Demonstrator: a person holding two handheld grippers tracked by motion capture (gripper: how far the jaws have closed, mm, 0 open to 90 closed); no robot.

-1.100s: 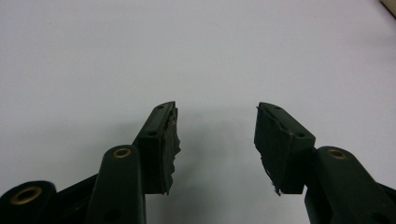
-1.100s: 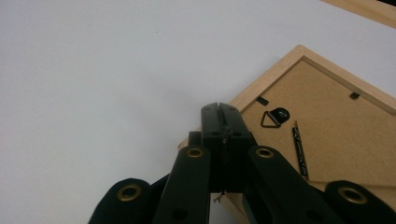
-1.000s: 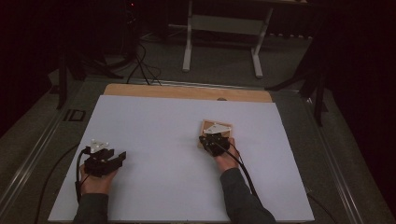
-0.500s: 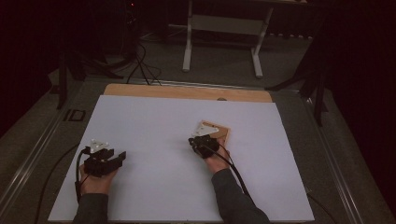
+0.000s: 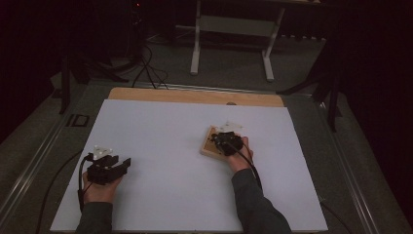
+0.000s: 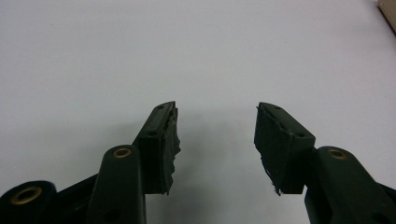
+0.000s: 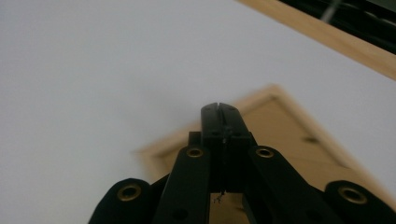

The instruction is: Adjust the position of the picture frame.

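Left gripper (image 5: pixel 113 163) sits at the near-left of the white sheet (image 5: pixel 160 131), held in the person's left hand (image 5: pixel 100 187). Jaws spread wide, nothing between them. The left gripper view confirms it: both pads (image 6: pixel 170 140) apart over bare white surface, with only a sliver of tan edge at the top-right corner of that view.

Right gripper (image 5: pixel 225 141) is right of centre on the sheet, right hand (image 5: pixel 238 156) behind it, cable trailing back along the sleeve (image 5: pixel 253 200). Jaws clenched tight on themselves; in the right gripper view the two tips (image 7: pixel 219 114) meet with just a thin seam between and nothing caught in them.

Tray (image 5: pixel 210 146) is a small flat wooden thing with a raised rim, lying on the sheet directly under the right gripper, skewed to the sheet's edges. In the right gripper view the tray (image 7: pixel 280 130) is blurred, its rim corner showing past the closed tips; the gripper looks to be above it, but whether the tips touch the wood I can't tell from these angles.

The two grippers are well apart. A wooden strip (image 5: pixel 195 96) of tabletop runs along the sheet's far edge. Beyond the table: dark floor, a white stand (image 5: pixel 231 29), loose cables (image 5: pixel 146 68).
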